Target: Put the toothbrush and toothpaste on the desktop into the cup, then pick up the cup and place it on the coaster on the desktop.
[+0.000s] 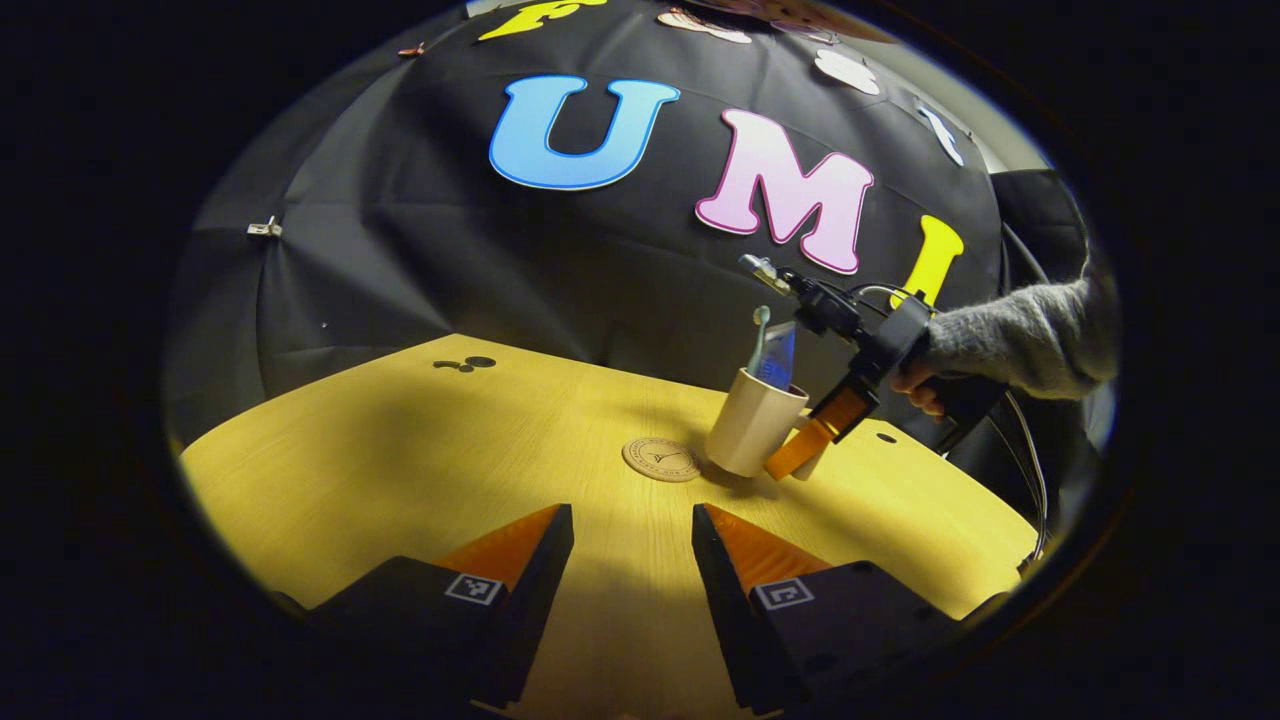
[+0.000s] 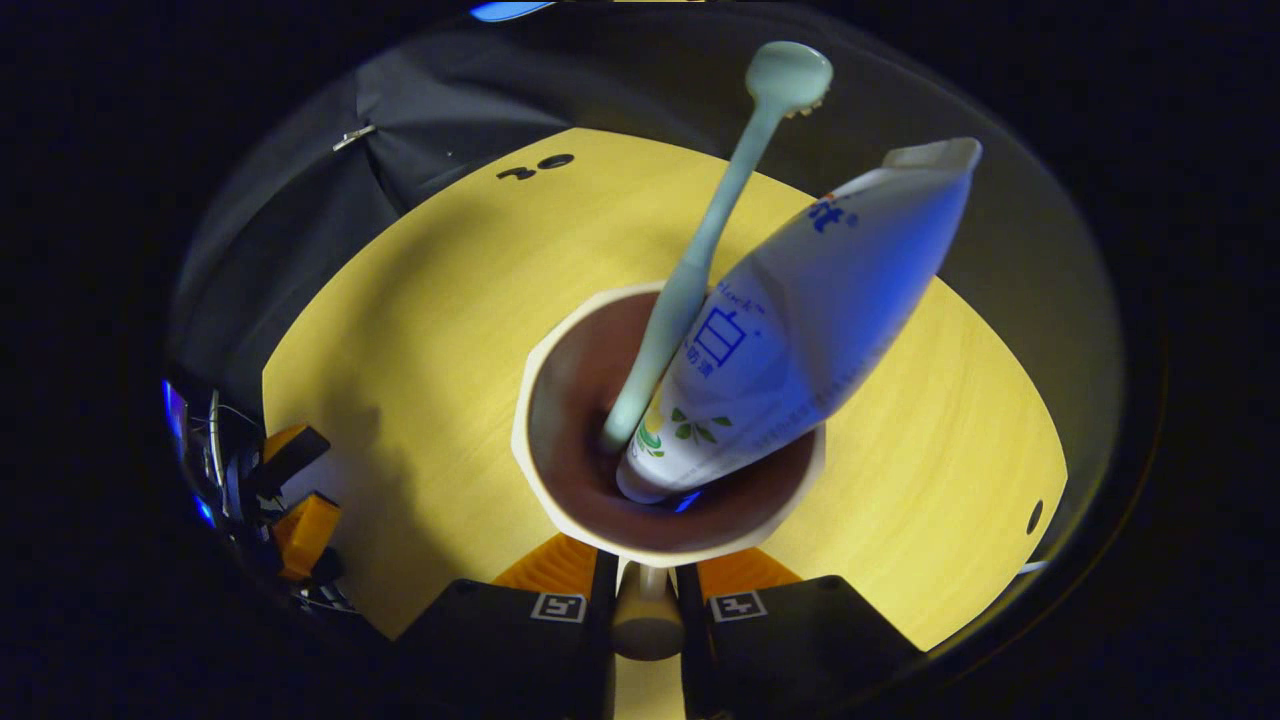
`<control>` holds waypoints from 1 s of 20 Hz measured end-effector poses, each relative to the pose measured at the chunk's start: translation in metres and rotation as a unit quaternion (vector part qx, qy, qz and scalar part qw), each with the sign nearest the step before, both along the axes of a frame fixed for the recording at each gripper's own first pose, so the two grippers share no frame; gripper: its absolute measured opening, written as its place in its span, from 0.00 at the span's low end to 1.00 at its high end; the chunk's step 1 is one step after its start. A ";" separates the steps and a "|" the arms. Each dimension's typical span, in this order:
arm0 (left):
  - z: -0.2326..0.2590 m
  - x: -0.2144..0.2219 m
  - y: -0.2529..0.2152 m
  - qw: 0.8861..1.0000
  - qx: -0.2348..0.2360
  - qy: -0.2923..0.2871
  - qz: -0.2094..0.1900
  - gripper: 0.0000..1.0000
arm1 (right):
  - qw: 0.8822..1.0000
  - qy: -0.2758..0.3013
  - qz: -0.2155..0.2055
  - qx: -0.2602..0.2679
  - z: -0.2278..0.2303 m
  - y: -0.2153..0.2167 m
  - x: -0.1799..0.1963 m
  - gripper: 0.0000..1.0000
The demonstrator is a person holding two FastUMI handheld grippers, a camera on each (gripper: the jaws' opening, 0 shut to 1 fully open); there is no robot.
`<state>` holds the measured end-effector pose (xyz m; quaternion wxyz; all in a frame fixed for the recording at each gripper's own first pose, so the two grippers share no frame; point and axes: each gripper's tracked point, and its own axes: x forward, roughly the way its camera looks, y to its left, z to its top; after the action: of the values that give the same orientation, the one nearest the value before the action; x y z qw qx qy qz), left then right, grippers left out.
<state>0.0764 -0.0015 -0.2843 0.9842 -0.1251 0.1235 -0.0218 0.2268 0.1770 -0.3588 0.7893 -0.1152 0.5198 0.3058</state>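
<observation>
we're on the second half now: the toothbrush (image 2: 700, 250) and the toothpaste tube (image 2: 800, 330) both stand inside the beige cup (image 2: 560, 400), leaning out over its rim, so loading looks done and the carry to the coaster (image 1: 662, 459) is the step in hand

in the right gripper view the right gripper (image 2: 647, 600) has its two fingers drawn in tight on the cup's handle (image 2: 647, 620), one pressing each side, so we call that a firm grasp on the handle

from the left gripper view we see the same gripper, held by a hand in a grey sleeve (image 1: 1010, 340), coming in from the cup's right side; the cup tilts a little and sits just beside the coaster, to its right, not on it. whether its base is touching the wooden desktop (image 1: 400, 460) or lifted just clear of it, we can't quite tell from this angle, though the shadow beneath hints at a small lift

the left gripper (image 1: 632, 560) hovers low over the desktop with its fingers parted and nothing between them

next, we'd say, the cup needs a short sideways carry, kept level so the tall contents don't tip out, then a centred set-down on the coaster
</observation>
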 end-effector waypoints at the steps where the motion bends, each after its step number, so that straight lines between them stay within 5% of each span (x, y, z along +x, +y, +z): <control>1: -0.001 0.003 0.008 1.000 -0.001 0.001 0.001 0.76 | 1.000 0.000 0.004 0.000 0.000 0.009 0.002 0.30; 7: -0.010 0.003 0.030 1.000 -0.012 0.007 0.010 0.77 | 0.999 0.003 0.036 -0.016 -0.008 0.042 0.010 0.30; 20: -0.011 0.011 0.046 0.999 -0.040 0.010 0.012 0.77 | 0.998 0.017 0.036 -0.041 -0.012 0.053 0.019 0.24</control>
<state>0.0870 0.0443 -0.2949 0.9772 -0.1665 0.1307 -0.0138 0.2456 0.2300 -0.3712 0.7636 -0.1614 0.5406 0.3142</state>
